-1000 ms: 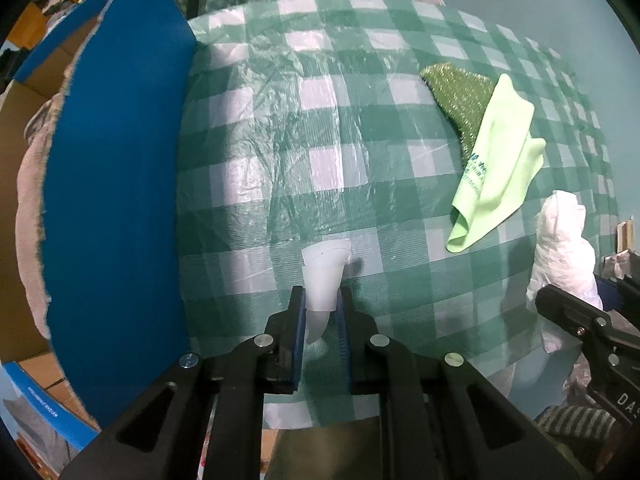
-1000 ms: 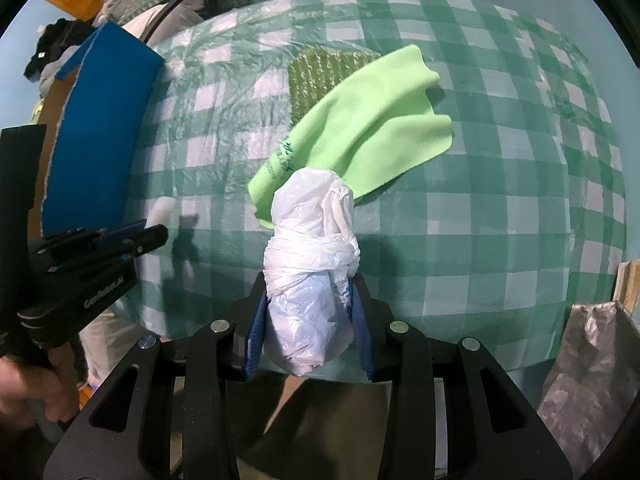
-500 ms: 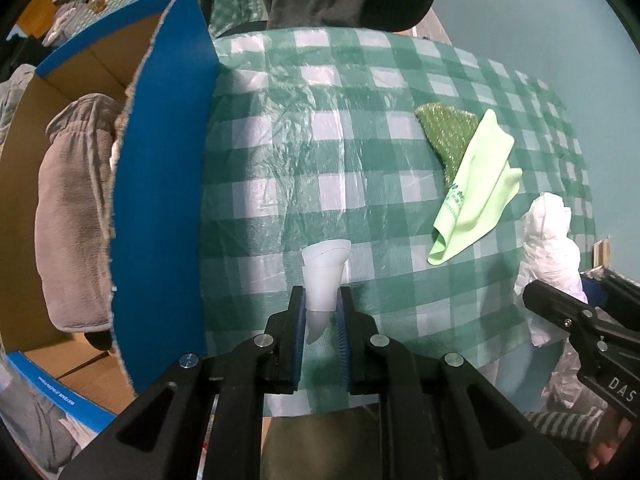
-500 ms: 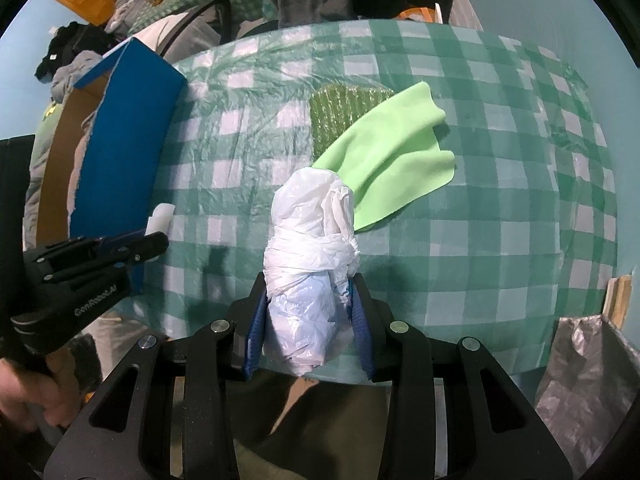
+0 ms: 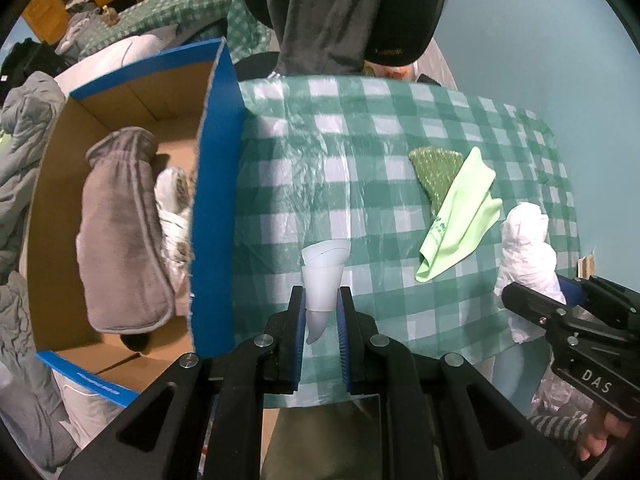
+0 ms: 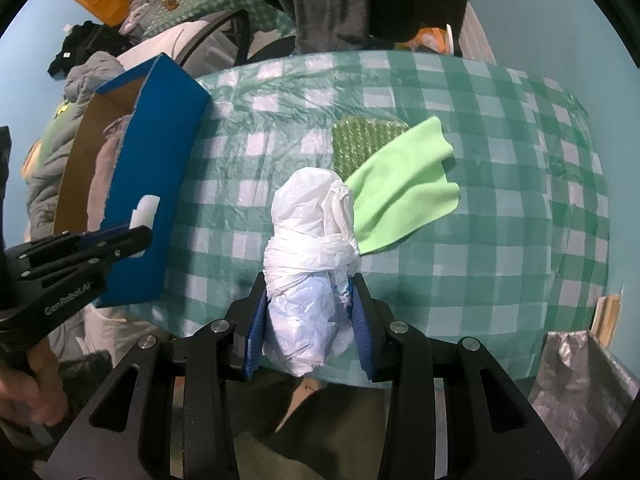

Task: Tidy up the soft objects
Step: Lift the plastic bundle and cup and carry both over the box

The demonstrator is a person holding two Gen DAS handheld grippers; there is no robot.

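My left gripper (image 5: 321, 300) is shut on a small white foam cone (image 5: 323, 276), held above the near edge of the checked table (image 5: 360, 160). My right gripper (image 6: 310, 300) is shut on a knotted white plastic bag (image 6: 310, 248), also held above the table's near edge. A light green cloth (image 5: 460, 216) lies on the table partly over a dark green scrubbing pad (image 5: 434, 168). A blue cardboard box (image 5: 214, 200) stands open at the left; it holds a grey plush item (image 5: 120, 220) and a white one. The right gripper shows in the left wrist view (image 5: 532, 292).
A person in dark clothes (image 5: 340, 8) sits at the far side of the table. Piles of clothing (image 5: 24, 128) lie left of the box. A silver bag (image 6: 580, 376) sits at the right below the table edge. A blue wall (image 5: 540, 40) is behind.
Both grippers have risen and pulled back from the table with their loads. The box's inside has come into view.
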